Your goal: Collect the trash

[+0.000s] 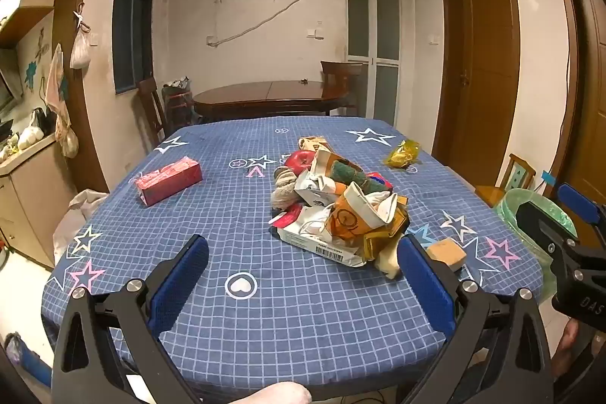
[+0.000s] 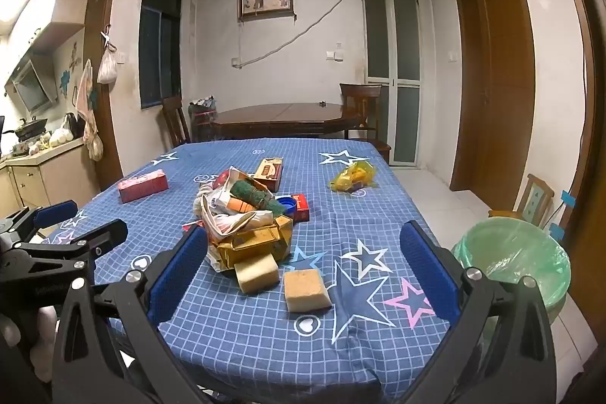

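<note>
A heap of trash point(image 1: 337, 211) point(image 2: 246, 214) lies mid-table: crumpled cartons, paper bags, a green scrub pad, a red apple-like object point(image 1: 302, 159). Two tan sponges point(image 2: 306, 289) point(image 2: 256, 271) lie at its near edge; one of them shows in the left wrist view as a tan sponge point(image 1: 447, 252). A yellow wrapper point(image 1: 403, 153) point(image 2: 353, 177) lies apart, far right. My left gripper point(image 1: 303, 275) hangs open short of the heap, nothing between its fingers. My right gripper point(image 2: 303, 260) is open too, the near sponge between but untouched. A bin with a green liner point(image 2: 515, 262) point(image 1: 538, 214) stands right of the table.
A red tissue pack point(image 1: 168, 178) point(image 2: 143, 185) lies at the left on the blue star-patterned tablecloth point(image 1: 265, 309) point(image 2: 378, 214). A small wooden chair point(image 2: 530, 201) stands behind the bin. A dark round table point(image 1: 265, 97) and chairs stand beyond.
</note>
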Tool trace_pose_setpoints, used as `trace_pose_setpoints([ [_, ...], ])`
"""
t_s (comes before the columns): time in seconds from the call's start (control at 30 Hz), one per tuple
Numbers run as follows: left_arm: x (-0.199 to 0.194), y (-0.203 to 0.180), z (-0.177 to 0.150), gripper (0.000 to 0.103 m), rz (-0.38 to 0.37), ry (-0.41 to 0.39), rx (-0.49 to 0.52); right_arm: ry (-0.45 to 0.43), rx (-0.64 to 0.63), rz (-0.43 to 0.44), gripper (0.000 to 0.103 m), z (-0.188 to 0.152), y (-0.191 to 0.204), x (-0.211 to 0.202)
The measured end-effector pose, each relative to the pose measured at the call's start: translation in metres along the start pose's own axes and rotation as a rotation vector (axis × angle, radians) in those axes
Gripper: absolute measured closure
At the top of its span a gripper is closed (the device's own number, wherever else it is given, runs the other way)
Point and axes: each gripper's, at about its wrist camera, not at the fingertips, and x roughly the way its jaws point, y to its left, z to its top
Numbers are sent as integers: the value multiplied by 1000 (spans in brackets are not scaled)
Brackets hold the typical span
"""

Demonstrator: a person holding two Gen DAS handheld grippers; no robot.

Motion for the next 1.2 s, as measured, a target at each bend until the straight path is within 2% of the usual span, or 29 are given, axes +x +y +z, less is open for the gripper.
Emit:
trace_pose_setpoints([
  [1.2,3,-1,-2,4,10,-1,13,5,11,3,5,-2,0,1],
])
